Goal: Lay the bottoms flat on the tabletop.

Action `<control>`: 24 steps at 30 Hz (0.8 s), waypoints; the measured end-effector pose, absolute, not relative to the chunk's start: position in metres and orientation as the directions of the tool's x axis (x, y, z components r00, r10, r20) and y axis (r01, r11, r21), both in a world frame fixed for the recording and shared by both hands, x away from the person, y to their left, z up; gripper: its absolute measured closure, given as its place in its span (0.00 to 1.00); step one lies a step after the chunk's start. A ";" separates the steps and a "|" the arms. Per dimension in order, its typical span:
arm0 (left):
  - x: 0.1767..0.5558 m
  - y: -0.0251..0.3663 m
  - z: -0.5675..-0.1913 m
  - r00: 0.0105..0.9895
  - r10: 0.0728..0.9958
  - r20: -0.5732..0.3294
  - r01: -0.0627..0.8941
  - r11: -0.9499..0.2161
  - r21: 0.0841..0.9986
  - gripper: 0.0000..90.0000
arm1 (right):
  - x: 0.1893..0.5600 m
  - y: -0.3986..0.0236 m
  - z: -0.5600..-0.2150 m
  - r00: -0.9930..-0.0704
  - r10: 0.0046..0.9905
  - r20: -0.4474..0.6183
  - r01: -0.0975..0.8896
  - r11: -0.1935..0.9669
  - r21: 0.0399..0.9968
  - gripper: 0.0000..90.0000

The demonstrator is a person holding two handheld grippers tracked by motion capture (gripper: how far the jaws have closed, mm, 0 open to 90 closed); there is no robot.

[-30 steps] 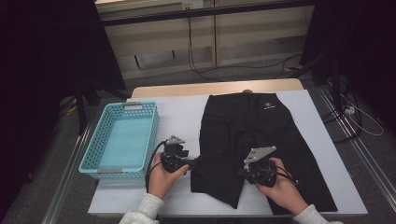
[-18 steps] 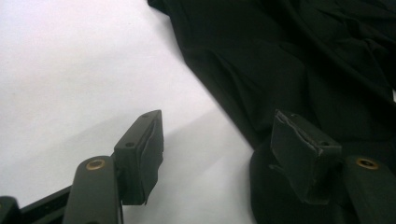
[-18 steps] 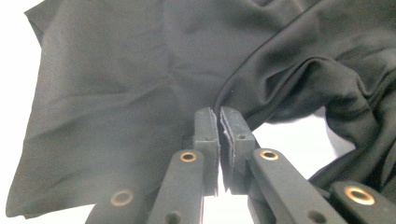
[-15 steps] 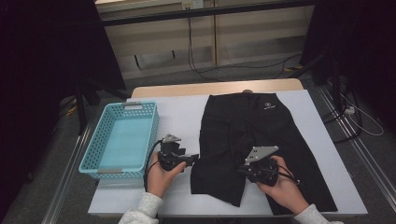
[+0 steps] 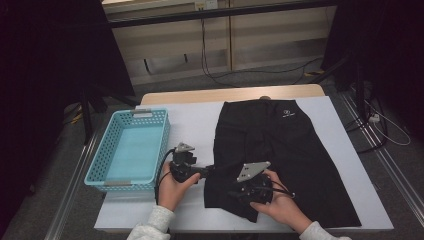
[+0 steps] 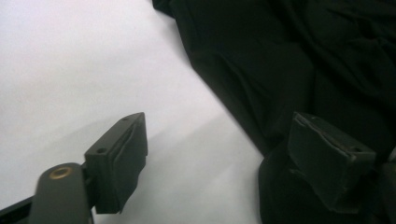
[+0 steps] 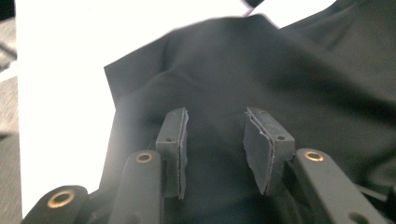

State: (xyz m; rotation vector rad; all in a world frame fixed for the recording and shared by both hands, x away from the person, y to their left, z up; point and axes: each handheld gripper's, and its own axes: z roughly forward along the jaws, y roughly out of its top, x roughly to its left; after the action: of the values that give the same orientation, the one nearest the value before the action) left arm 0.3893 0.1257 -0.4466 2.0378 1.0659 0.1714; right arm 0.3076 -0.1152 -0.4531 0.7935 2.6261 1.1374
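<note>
A pair of black shorts (image 5: 280,155) lies spread flat over the centre and right of the white table (image 5: 192,122) in the high view, waistband toward the top of the frame and leg hems toward the bottom. The left gripper (image 5: 212,171) sits at lower centre, at the shorts' left edge; in the left gripper view its jaws stand wide apart, one over bare table and the other over dark cloth, with the fabric's edge running between them and neither pad pressing on it. The right gripper (image 5: 235,189) hovers over the lower left leg of the shorts; its jaws have just been opening, and in the right gripper view they are parted above the fabric, released. A light blue basket (image 5: 102,155) stands at the left of the table.
</note>
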 end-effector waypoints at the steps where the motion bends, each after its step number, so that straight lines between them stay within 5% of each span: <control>1: 0.389 0.126 -0.446 0.634 0.738 -0.230 0.625 -0.315 0.714 0.25 | 0.308 -0.114 -0.456 -0.847 0.530 0.045 0.403 0.583 0.706 0.67; 8: 0.395 0.122 -0.446 0.624 0.749 -0.224 0.624 -0.304 0.720 0.30 | 0.308 -0.124 -0.455 -0.851 0.518 0.083 0.422 0.581 0.696 0.97; 24: 0.411 0.098 -0.456 0.621 0.756 -0.209 0.640 -0.334 0.692 0.45 | 0.295 -0.139 -0.449 -0.876 0.476 0.082 0.402 0.624 0.670 0.98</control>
State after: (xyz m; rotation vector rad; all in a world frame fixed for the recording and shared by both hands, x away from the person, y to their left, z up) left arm 0.4114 0.0982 -0.4557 2.0705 1.0921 0.1913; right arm 0.2951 -0.1394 -0.4492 0.7421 2.7376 1.0904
